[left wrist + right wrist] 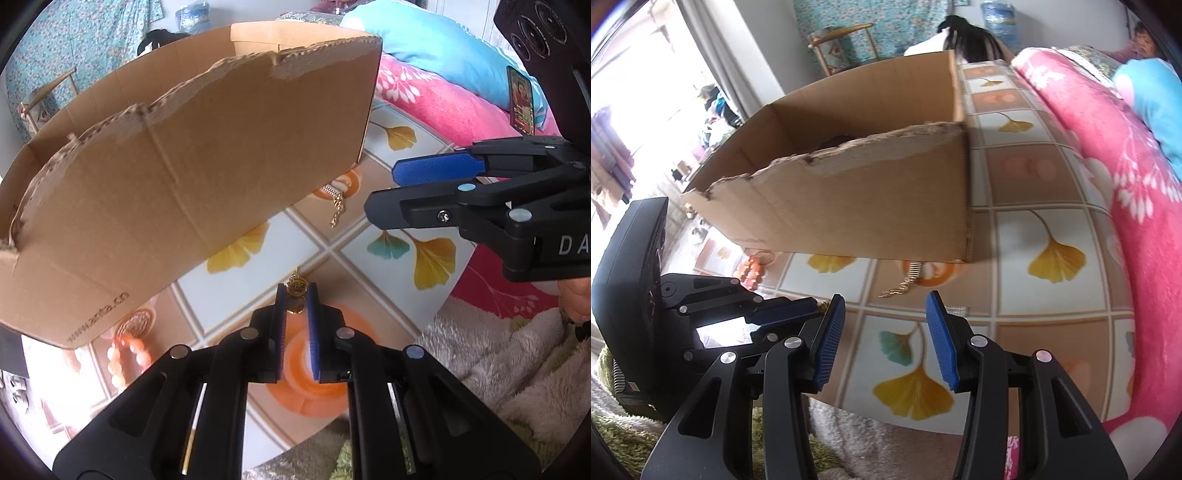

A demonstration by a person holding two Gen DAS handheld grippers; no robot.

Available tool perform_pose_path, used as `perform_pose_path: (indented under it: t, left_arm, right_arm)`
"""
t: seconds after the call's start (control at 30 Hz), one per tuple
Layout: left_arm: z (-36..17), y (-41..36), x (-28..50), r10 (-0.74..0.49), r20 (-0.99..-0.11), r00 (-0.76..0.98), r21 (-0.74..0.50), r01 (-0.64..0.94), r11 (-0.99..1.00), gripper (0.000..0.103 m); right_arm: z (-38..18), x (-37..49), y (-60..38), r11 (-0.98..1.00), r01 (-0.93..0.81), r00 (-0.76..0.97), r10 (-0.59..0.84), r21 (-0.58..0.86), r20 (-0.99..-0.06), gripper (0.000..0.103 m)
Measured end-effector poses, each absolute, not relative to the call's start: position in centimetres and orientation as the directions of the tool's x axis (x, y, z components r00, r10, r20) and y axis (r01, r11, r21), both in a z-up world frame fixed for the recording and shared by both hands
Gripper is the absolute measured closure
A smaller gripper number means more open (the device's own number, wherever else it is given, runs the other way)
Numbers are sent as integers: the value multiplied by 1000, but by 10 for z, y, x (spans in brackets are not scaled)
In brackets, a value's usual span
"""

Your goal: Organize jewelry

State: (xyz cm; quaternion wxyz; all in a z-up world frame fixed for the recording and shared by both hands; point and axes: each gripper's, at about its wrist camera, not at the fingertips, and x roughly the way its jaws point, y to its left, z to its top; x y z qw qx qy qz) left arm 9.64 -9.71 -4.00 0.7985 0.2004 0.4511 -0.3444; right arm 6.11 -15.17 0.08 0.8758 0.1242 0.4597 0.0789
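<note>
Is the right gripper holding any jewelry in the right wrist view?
No: the right gripper stands open and empty, with only the tablecloth between its pads.

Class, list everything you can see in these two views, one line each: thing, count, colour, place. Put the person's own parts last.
cardboard box: one, brown, open top with torn edge, on the tablecloth
tablecloth: one, tiled ginkgo-leaf print
gold chain: one, on the cloth beside the box
orange bead bracelet: one, by the box's corner
gold pendant: one, between the left pads
pink blanket: one, beside the cloth
left hand-held gripper: black, blue pads, shut on pendant
right hand-held gripper: black, blue pads, open, empty
</note>
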Motion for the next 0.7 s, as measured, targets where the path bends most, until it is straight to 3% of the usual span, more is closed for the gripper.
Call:
perform_pose_path:
  t: [0.17,0.3,0.43,0.7]
  left_arm:
    - [-41,-90,93,-364,-862,354,11,730,683,93]
    - [-40,-88,89,-358,-861,362,29,737,675,93]
    - [-40,-83,86,-355,-858,371,42,739,672,93]
    - [-40,-79,82,-376,-846,377,38,747,664,93]
  right_arm:
    - [1,69,-136,942,-89,539,319,324,-780,59]
    - [0,77,-125,921,-135,493,382,365,-782,67]
    - [-5,86,-114,925,-171,439,379,339,-815,72]
    - [-6,103,-87,921,-287,346,357,264,-868,72]
